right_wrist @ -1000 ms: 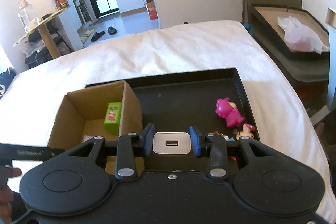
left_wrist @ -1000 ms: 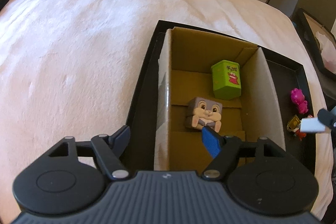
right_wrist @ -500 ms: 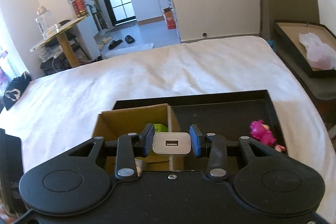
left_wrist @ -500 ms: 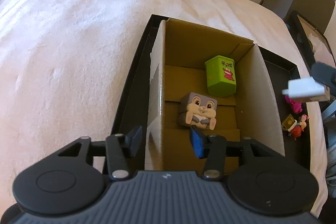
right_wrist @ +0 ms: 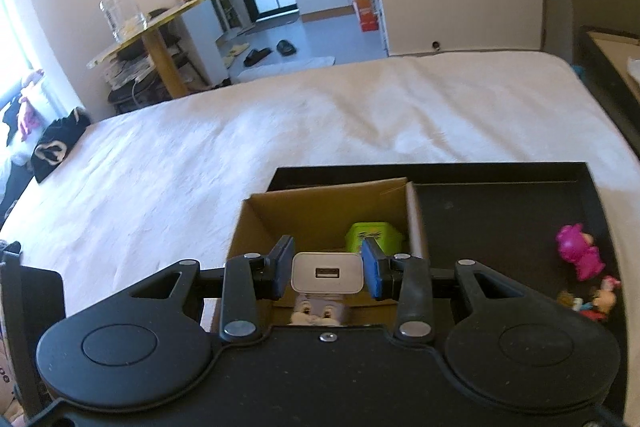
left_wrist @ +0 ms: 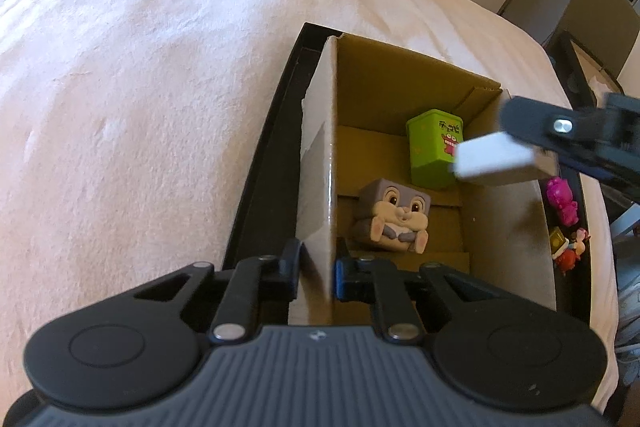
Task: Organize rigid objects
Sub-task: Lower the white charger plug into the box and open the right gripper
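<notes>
From my left side, my left gripper (left_wrist: 316, 267) pinches the wall of the cardboard box (left_wrist: 320, 163), I think to keep it from sliding. The white charger (left_wrist: 496, 163) hangs over the box's far wall.

From my right side, my right gripper (right_wrist: 327, 273) squeezes the charger (right_wrist: 327, 273) above the box (right_wrist: 320, 203). Only here do I see its plug hole.

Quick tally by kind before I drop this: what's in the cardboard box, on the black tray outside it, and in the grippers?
In cardboard box: 2, green tin, bunny cube
On black tray: 2, pink figure, small red figure
In right gripper: 1, white charger
Left gripper: box wall only
Total: 5
</notes>
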Motion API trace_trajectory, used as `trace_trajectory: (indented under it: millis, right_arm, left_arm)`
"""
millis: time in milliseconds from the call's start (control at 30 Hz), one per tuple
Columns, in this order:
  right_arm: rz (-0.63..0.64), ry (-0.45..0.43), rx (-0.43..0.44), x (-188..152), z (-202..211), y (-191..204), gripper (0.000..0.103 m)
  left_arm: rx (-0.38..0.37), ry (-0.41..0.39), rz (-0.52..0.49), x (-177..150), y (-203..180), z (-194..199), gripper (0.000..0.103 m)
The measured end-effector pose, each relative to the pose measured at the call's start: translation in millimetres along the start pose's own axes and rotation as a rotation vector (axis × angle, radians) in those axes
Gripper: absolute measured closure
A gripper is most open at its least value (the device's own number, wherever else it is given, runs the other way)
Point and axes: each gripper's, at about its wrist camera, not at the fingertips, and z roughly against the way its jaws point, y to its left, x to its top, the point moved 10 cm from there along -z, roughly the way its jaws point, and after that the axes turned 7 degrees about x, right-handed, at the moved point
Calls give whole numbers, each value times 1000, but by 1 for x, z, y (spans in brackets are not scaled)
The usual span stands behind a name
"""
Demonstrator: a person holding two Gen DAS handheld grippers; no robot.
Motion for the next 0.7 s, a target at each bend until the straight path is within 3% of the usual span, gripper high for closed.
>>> trace_trajectory:
  millis: [367, 700]
  right_arm:
    - [-4, 51, 72, -4, -29, 25, 65]
    - [-23, 47, 50, -11, -11, 14, 64]
  left_arm:
    - [-30, 12, 31, 0, 3, -1, 87]
    - [-31, 6, 44, 1, 5, -1, 87]
